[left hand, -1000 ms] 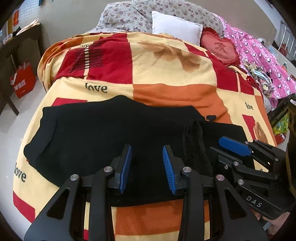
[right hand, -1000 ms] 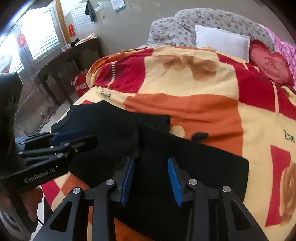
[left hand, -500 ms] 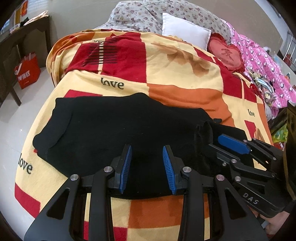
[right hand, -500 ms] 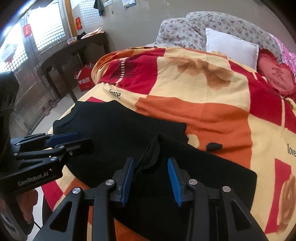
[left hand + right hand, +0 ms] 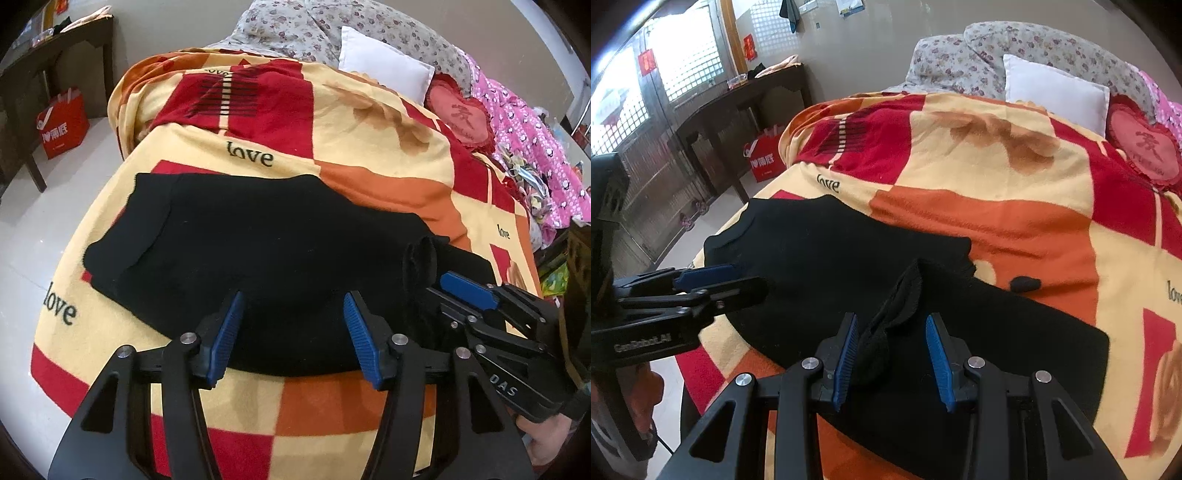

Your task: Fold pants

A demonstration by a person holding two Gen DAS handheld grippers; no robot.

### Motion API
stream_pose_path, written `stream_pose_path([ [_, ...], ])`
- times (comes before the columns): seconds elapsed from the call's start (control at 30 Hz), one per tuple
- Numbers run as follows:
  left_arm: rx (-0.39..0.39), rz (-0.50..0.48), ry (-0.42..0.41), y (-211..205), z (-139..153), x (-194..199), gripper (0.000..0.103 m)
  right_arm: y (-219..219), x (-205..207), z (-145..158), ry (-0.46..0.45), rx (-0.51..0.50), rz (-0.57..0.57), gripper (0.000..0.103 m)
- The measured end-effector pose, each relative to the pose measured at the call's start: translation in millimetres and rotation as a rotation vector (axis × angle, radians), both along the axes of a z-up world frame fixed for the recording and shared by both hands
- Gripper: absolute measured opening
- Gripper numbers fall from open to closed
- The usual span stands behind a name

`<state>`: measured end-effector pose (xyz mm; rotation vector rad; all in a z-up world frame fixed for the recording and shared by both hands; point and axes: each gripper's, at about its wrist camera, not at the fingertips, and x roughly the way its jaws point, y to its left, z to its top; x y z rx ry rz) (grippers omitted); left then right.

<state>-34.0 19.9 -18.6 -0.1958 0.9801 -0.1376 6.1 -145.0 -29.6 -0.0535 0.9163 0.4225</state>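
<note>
Opening its jaws over the near edge of the black knit pants [image 5: 258,240], the left gripper [image 5: 293,328] with blue ribbed pads is holding nothing; the cloth is lying flat beneath the gap, not pinched. The right gripper [image 5: 891,349], of the same black frame and blue pads, is standing at a middling width around a raised fold of the pants [image 5: 886,332]; the fold is leaning against the left-hand pad, while the other pad is standing clear of it, so a real grip cannot be confirmed.

Pants: lying spread across the near end of the fleece blanket [image 5: 369,155] checked in red, orange and cream, one end reaching toward the blanket's left border, the other bunched up beside the right gripper.

Blanket: covering the bed, printed with the word "love".

Beyond the blanket's far end: white square pillow [image 5: 384,74], red heart-shaped cushion [image 5: 461,114], grey floral quilt [image 5: 332,29].

Off the blanket's right side: pink patterned bedding [image 5: 528,140].

Off the blanket's left side: dark wooden table [image 5: 746,99] and red paper shopping bag [image 5: 62,125] on the pale floor.
</note>
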Motion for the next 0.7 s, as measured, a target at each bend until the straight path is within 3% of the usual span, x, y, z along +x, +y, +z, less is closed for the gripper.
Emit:
stream_pose_path([
  [0.13,0.015,0.024,-0.005,9.2,1.2,-3.8,0.057,9.0,5.2,-9.3,-0.008,-0.020,0.008,0.039],
  [0.37,0.038,0.075,0.003,28.2,-0.3,-6.8,0.057,10.1,2.1,2.4,-0.004,-0.002,0.025,0.039],
  [0.57,0.021,0.108,0.005,41.4,-0.7,-7.8,0.057,15.4,1.4,-8.2,0.013,-0.017,0.031,0.040],
  [0.7,0.006,0.123,0.010,49.8,-0.7,-10.2,0.057,20.1,3.6,4.9,-0.001,0.004,0.054,0.040],
])
